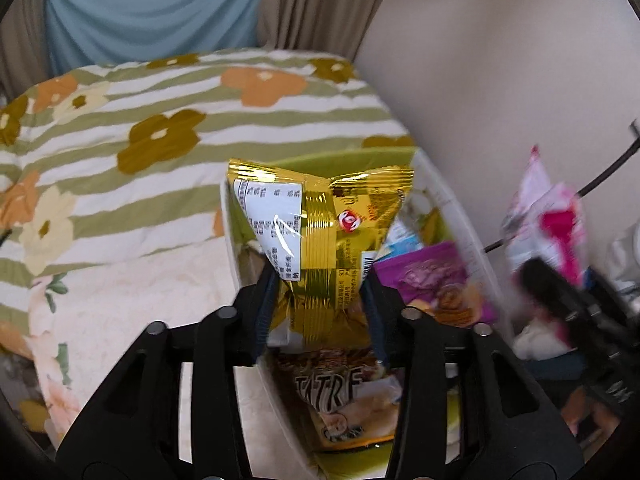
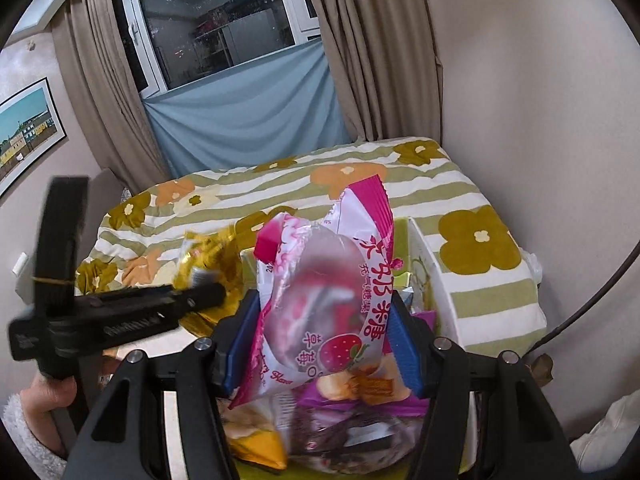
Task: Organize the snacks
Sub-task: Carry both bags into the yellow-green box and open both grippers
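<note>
Left gripper pinches the gold snack bag low, above the white bin. Right gripper clamps the pink strawberry candy bag over it. Both look light, puffy, slippery; sealed edges likely hold best.

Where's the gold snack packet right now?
The gold snack packet is pinched in the left gripper, above the white bin, left of the purple packet.

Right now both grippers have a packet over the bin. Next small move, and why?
Probably lower the left gripper a little and release. Its fingers pinch the gold packet above the white bin, which already holds a purple packet. The right gripper should hold its pink strawberry packet back, to avoid crowding.
</note>
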Motion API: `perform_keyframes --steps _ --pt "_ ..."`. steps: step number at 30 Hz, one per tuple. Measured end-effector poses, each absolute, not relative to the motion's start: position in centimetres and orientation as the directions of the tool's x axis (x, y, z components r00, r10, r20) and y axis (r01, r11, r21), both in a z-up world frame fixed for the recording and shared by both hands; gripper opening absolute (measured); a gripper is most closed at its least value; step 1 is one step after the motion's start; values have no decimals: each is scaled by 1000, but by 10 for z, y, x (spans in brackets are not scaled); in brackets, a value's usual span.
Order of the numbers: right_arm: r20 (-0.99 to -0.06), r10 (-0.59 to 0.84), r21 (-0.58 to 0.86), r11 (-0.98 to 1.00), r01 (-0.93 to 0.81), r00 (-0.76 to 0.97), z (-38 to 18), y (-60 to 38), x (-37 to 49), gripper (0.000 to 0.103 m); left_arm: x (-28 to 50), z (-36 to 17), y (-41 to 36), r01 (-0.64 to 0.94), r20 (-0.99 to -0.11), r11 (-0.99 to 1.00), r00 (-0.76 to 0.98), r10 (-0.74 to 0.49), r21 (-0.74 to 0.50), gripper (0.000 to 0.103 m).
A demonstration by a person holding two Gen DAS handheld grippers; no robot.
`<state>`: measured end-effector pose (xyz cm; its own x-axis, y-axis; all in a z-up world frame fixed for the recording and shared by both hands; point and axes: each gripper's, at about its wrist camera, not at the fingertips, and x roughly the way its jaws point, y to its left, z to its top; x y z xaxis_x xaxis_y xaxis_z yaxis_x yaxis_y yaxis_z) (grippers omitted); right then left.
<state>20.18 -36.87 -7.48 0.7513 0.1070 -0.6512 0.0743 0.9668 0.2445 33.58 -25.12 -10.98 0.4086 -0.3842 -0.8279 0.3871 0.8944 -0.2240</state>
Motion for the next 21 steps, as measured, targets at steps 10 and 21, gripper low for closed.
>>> perform_keyframes --steps 10,21 --pt "-657 177 287 958 25 733 -83 -390 209 57 316 -112 -229 332 -795 908 463 -392 -254 103" --pt "-685 243 293 955 -46 687 -92 -393 250 63 293 -94 -200 247 -784 956 557 -274 -158 103"
